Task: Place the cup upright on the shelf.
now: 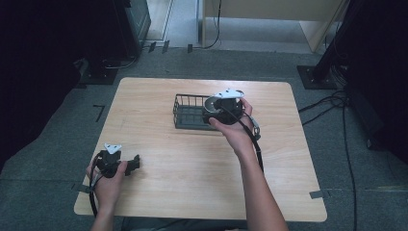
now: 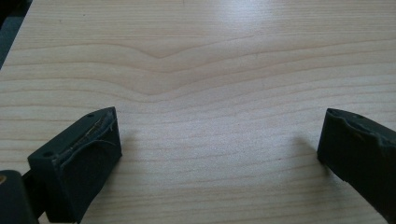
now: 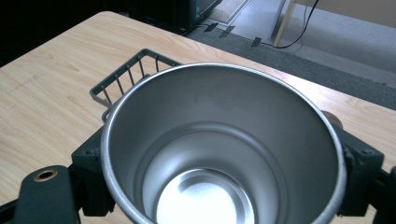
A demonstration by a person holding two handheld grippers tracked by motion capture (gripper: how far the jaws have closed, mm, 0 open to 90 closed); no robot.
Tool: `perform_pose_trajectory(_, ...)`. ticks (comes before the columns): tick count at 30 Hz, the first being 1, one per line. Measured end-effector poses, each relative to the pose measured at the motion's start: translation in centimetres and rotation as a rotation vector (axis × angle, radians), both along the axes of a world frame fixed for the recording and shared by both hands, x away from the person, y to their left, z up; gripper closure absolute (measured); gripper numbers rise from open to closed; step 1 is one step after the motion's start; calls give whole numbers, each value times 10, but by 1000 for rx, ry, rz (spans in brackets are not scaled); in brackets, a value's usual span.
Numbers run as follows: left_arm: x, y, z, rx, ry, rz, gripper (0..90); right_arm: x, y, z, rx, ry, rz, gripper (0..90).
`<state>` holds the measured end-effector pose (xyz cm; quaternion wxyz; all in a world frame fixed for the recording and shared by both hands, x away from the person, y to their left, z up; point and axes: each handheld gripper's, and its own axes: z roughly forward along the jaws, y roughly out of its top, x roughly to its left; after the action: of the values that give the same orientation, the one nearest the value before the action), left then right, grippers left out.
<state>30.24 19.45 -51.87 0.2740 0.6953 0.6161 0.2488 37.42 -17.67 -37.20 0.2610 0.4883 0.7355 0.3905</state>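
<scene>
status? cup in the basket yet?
Not yet. Done: the right gripper has the metal cup clamped between its jaws. In hand: the cup is held at the wire basket, open end toward the camera. Left: lowering and release. The left gripper sits open on the table, idle.

The left hand rests at the table's seven o'clock corner, its left gripper pointing toward three o'clock, jaws spread wide with nothing between them. The right forearm reaches toward twelve o'clock; the right gripper has its jaws clamped on a steel cup.
</scene>
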Motion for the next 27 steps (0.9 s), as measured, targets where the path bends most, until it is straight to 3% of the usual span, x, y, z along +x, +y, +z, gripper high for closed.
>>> perform_pose_trajectory(27,0,0,0,0,0,-1,0,47,4,-4,14,1,-38,158)
